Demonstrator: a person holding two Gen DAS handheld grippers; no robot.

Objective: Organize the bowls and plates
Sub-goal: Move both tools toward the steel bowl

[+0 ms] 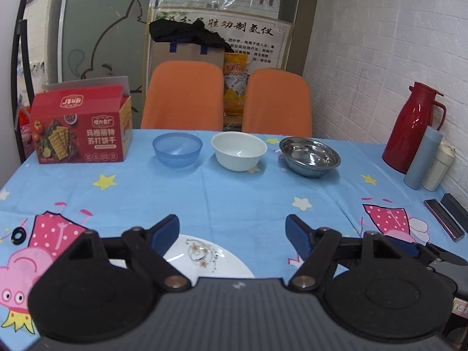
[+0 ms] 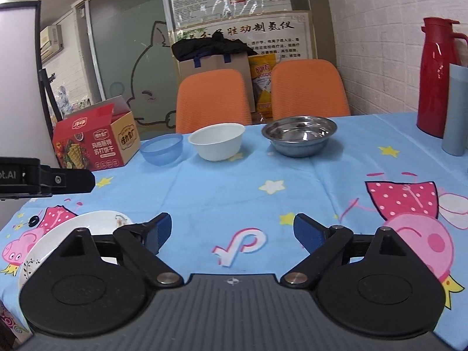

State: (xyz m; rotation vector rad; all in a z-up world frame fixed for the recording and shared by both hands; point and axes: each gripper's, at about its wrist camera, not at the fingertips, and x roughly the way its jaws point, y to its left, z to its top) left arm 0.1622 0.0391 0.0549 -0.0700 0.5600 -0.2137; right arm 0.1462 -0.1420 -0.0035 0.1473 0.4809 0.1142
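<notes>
Three bowls stand in a row near the table's far edge: a blue plastic bowl (image 1: 177, 149) (image 2: 161, 149), a white bowl (image 1: 239, 151) (image 2: 216, 141) and a steel bowl (image 1: 310, 156) (image 2: 299, 136). A white plate with a floral print (image 1: 201, 259) (image 2: 67, 234) lies flat on the tablecloth at the near side. My left gripper (image 1: 232, 231) hovers above the plate's far rim, jaws apart with nothing between them. My right gripper (image 2: 231, 231) stands open over bare tablecloth, right of the plate. The left gripper's black body (image 2: 46, 180) shows at the left edge of the right wrist view.
A red cracker box (image 1: 82, 125) (image 2: 96, 143) stands at the far left. A red thermos (image 1: 412, 128) (image 2: 437, 79) and a grey-blue bottle (image 1: 422, 158) sit at the right by the wall. Two orange chairs (image 1: 184, 96) stand behind the table. Dark flat cases (image 1: 447, 216) lie right.
</notes>
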